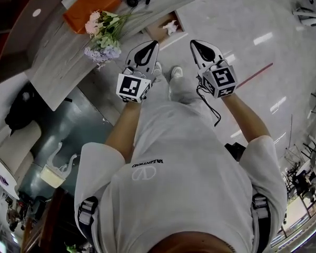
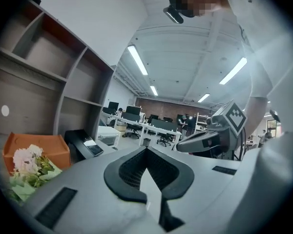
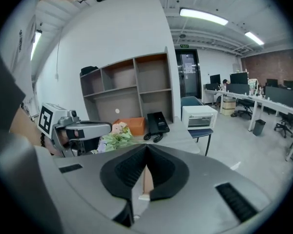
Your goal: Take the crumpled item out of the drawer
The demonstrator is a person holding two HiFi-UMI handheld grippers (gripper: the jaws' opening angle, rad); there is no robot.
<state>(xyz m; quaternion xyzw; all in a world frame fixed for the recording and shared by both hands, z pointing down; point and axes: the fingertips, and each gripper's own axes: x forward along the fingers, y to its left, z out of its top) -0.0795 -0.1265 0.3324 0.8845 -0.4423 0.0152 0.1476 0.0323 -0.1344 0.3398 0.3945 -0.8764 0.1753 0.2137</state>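
Observation:
In the head view a white crumpled item [image 1: 171, 27] lies in an open brown drawer [image 1: 157, 31] at the desk's near end, on the far side of both grippers. My left gripper [image 1: 154, 44] and right gripper [image 1: 194, 42] are held side by side in the air short of the drawer, above the person's shoes. Each is shut with nothing between its jaws. In the left gripper view the dark fingertips [image 2: 147, 150] meet, and the right gripper [image 2: 205, 140] shows beside them. The right gripper view shows its own tips closed [image 3: 146, 147] and the left gripper [image 3: 83, 129] at the left.
A grey desk [image 1: 68, 51] carries a bunch of flowers [image 1: 102, 33], an orange box [image 1: 89, 9] and a black telephone [image 3: 157, 122]. A shelf unit [image 3: 122, 87] stands behind it. A white appliance [image 3: 199, 117] rests on a blue chair. Office desks and chairs fill the far room.

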